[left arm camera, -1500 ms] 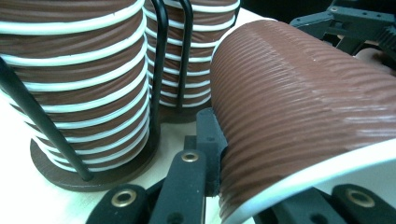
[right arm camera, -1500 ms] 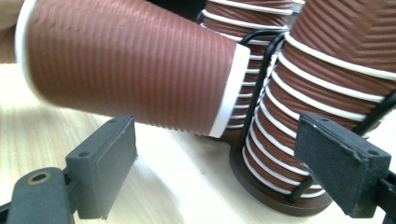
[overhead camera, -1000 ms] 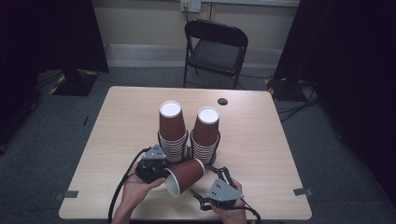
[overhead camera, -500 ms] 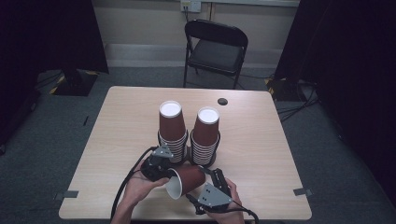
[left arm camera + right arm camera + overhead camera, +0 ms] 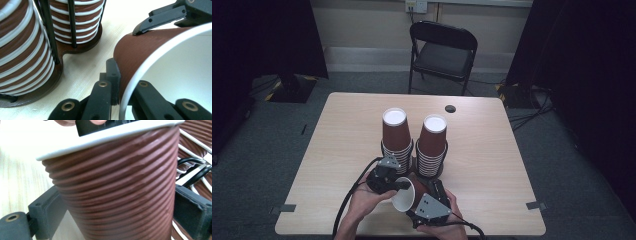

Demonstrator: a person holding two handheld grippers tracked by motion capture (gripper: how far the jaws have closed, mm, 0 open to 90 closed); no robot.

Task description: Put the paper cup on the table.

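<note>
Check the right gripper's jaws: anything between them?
Yes: the brown cup sits between the right gripper's jaws, which have just been opening; a gap shows beside the left pad in the right gripper view. The left gripper pinches its rim.

The ribbed brown paper cup (image 5: 117, 185) is running off the bottom edge of the right gripper view, so its base is staying out of sight. In the left gripper view the same cup's white rim is getting cut off at the right and bottom edges. The two tall stacks of brown paper cups (image 5: 22, 50) are losing their tops there. From above, the person's forearms are leaving at the bottom edge.
</note>
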